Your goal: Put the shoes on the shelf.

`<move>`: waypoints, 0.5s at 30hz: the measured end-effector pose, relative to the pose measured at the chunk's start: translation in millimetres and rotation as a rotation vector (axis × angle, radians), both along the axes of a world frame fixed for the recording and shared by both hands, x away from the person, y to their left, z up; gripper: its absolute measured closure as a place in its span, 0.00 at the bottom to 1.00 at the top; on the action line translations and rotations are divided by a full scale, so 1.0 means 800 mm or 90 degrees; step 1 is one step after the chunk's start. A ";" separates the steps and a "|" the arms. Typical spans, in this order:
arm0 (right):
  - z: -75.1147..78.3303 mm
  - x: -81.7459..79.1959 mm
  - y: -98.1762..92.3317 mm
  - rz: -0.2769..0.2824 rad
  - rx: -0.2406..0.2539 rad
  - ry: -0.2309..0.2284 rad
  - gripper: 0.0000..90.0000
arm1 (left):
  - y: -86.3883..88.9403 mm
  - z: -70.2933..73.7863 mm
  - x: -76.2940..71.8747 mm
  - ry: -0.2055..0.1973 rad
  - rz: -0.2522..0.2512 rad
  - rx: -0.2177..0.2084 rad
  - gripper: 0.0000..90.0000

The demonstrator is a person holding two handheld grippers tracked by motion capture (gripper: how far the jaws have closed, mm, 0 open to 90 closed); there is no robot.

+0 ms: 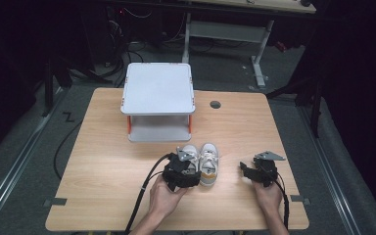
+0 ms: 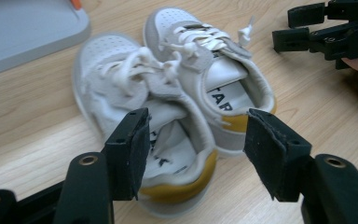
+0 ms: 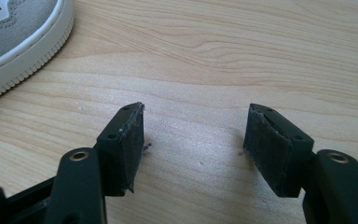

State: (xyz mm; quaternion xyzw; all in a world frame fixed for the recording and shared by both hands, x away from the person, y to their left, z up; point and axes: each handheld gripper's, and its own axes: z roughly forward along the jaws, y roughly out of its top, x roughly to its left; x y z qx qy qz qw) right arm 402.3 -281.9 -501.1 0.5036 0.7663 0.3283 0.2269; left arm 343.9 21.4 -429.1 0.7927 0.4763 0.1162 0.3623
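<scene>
A dark room with cables and desk legs on the floor surrounds a light wooden table (image 1: 107, 166), seen from the high view. At the table's far side stands a grey two-tier shelf (image 1: 158, 90) with orange posts; both its top and the lower tier, as far as it can be seen, are bare. In front of it, near the table's middle, a pair of small white shoes (image 1: 203, 161) sits side by side, toes toward the shelf. The left gripper (image 1: 182, 172) sits right at the left shoe's heel end, while the right gripper (image 1: 247, 170) rests well apart to the right of the pair, over bare wood. In the left gripper view, the two shoes (image 2: 177, 93) lie touching each other, laces loose, with yellow heel patches; the nearer shoe's heel reaches behind the left jaw, and the jaws stand wide apart, pressing on nothing. The right gripper (image 2: 289, 28) shows at the upper right of that view, its jaws also parted. In the right gripper view, the black jaws stand open over bare tabletop, nothing between them, and the grey suede side and white sole of one shoe (image 3: 23, 32) sit at the upper left corner.
</scene>
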 end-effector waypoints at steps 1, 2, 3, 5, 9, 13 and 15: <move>0.000 0.000 0.000 0.001 0.000 0.000 0.42 | -0.005 -0.001 0.001 0.002 -0.002 0.004 0.45; 0.000 0.000 0.000 0.000 0.000 0.000 0.42 | -0.010 -0.002 0.002 0.007 -0.001 0.007 0.44; 0.000 0.000 0.000 0.001 -0.001 0.000 0.42 | -0.014 -0.004 0.004 0.007 0.003 0.014 0.44; 0.000 0.000 0.000 0.000 0.000 0.000 0.42 | -0.019 -0.007 0.008 0.010 0.010 0.023 0.45; 0.000 0.000 0.000 0.001 -0.001 0.000 0.42 | -0.023 -0.009 0.016 0.027 0.030 0.011 0.45; 0.000 0.000 0.000 0.002 0.000 0.000 0.41 | -0.022 -0.008 0.019 0.038 0.039 0.005 0.46; 0.000 0.000 0.000 0.001 0.000 0.001 0.42 | -0.022 -0.008 0.018 0.035 0.038 0.008 0.46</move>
